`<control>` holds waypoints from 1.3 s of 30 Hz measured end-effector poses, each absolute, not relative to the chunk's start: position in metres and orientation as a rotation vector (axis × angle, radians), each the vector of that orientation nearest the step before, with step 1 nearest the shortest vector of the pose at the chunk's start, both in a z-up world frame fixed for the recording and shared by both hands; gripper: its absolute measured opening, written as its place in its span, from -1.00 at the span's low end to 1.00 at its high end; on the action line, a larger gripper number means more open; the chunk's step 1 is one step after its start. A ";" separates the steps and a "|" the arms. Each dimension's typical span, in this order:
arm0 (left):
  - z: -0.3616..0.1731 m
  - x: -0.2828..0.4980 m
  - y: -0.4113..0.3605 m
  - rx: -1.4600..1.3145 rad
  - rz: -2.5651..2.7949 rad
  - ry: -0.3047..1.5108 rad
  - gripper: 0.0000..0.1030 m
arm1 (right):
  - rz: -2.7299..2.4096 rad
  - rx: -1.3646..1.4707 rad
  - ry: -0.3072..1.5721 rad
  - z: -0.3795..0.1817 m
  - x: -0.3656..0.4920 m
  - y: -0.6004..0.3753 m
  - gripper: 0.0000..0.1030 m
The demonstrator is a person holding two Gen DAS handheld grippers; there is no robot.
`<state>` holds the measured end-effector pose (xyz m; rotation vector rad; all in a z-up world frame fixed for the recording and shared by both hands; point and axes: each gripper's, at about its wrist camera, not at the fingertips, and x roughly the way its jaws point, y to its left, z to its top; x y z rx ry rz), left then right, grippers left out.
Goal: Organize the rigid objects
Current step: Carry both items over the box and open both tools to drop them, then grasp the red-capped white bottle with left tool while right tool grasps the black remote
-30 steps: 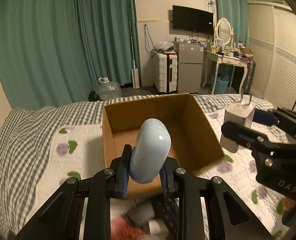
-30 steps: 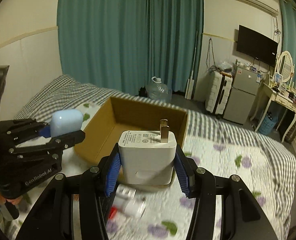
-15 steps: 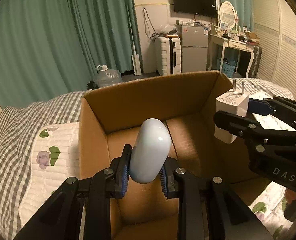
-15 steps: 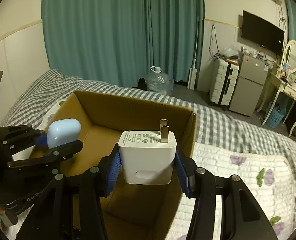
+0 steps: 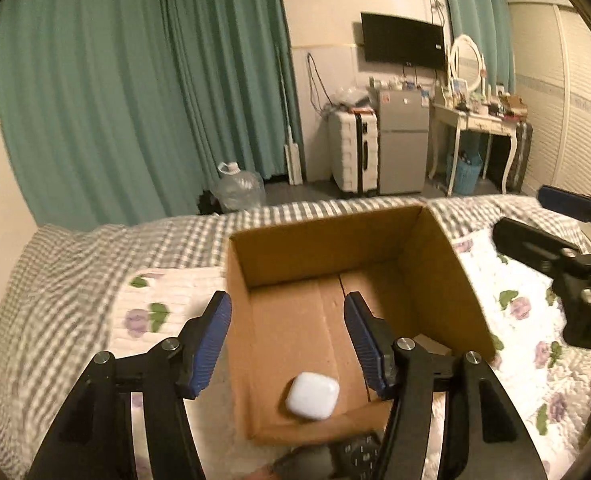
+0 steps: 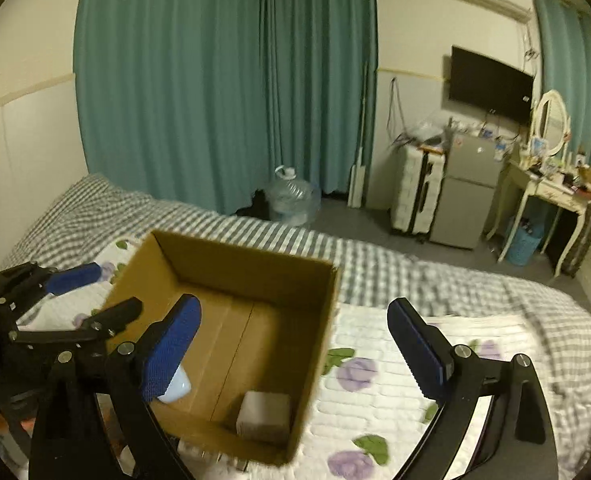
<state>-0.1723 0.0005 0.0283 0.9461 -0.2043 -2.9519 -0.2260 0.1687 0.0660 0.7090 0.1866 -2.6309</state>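
A cardboard box (image 5: pixel 347 304) sits open-topped on the bed (image 5: pixel 95 264), whose quilt shows grey checks and purple flowers. The left gripper (image 5: pixel 287 340) hangs above the box's near-left part with its blue-padded jaws spread wide and nothing between them. Below that gap, a pale blue earbud case (image 5: pixel 312 395) lies flat on the box floor close to the near wall. In the right wrist view the same case (image 6: pixel 175 388) shows only as a sliver, mostly hidden behind the right gripper's left pad. The right gripper (image 6: pixel 295 344) also stands wide apart and empty, straddling the box's right wall (image 6: pixel 319 344), one finger over the inside and one over the quilt. A white charger block (image 6: pixel 264 416) rests on the box floor in the near-right corner; it is blurred, and its prongs cannot be made out. From the left wrist view that corner is cut off by the gripper's right finger, so the charger does not show there. Just outside the box's near wall, dark objects (image 5: pixel 335 454) with small markings lie on the bed, too blurred and too cut off by the frame edge to identify. Behind the bed hang teal curtains (image 5: pixel 143 92), with a water jug (image 5: pixel 239 190) on the floor.
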 end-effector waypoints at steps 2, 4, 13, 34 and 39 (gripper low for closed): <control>0.042 -0.156 -0.005 0.919 -2.966 -0.188 0.20 | -2.655 0.686 0.208 0.081 -0.203 0.175 0.85; 0.056 -0.137 -0.009 0.897 -2.981 -0.178 0.22 | -2.669 0.681 0.218 0.095 -0.179 0.179 0.85; 0.072 -0.068 -0.025 0.861 -2.977 -0.185 0.28 | -2.668 0.681 0.241 0.112 -0.093 0.169 0.85; -0.077 -0.085 -0.067 1.255 -2.726 -0.096 0.28 | -2.326 1.202 0.230 -0.093 -0.140 0.088 0.36; -0.081 -0.085 -0.060 1.284 -2.735 -0.109 0.28 | -2.245 1.214 0.211 -0.098 -0.143 0.086 -0.11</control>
